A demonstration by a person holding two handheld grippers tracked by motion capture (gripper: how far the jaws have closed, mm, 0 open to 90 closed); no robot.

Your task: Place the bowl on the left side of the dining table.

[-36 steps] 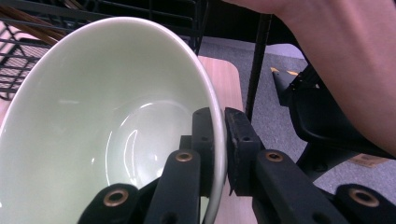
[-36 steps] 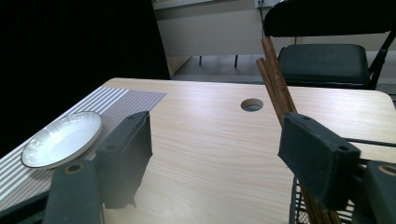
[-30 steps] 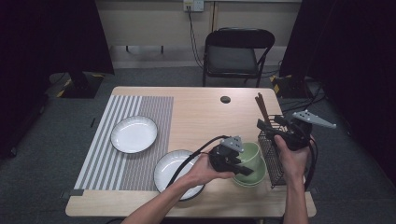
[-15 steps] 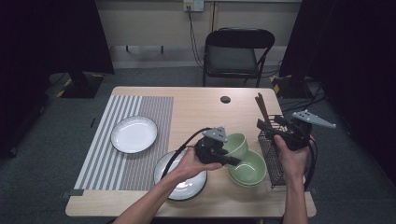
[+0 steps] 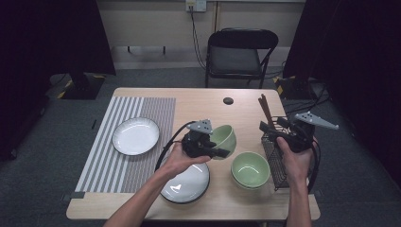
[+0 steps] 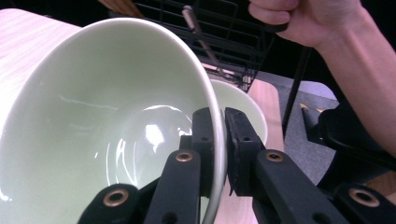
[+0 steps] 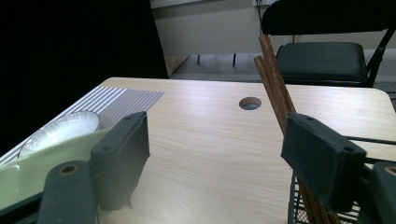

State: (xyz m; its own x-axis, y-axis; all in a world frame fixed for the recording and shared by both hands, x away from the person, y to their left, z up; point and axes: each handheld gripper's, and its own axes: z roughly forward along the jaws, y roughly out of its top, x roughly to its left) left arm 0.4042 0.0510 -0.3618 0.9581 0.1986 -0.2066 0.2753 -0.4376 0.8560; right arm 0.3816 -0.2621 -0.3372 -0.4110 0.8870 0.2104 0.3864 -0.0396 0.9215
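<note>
My left gripper (image 5: 225, 151) is shut on the rim of a pale green bowl (image 5: 224, 137), which hangs tilted on its side above the middle of the table. In the left gripper view the pads (image 6: 241, 140) pinch the bowl's wall (image 6: 93, 121), one inside and one outside. A second green bowl (image 5: 250, 169) sits upright on the table to the right (image 6: 243, 109). My right gripper (image 5: 273, 126) stands open over the black wire rack (image 5: 275, 163); its jaws (image 7: 219, 149) are wide apart with nothing between them.
A dark-rimmed white plate (image 5: 187, 183) lies near the front edge under the left hand. Another white plate (image 5: 136, 135) rests on the striped mat (image 5: 106, 161). Brown chopsticks (image 5: 265, 109) stick up from the rack. A folding chair (image 5: 236, 56) stands behind the table.
The left gripper has lifted the upper green bowl out of the one beneath it and carried it left and slightly up, tilting it. The right gripper has stayed still.
</note>
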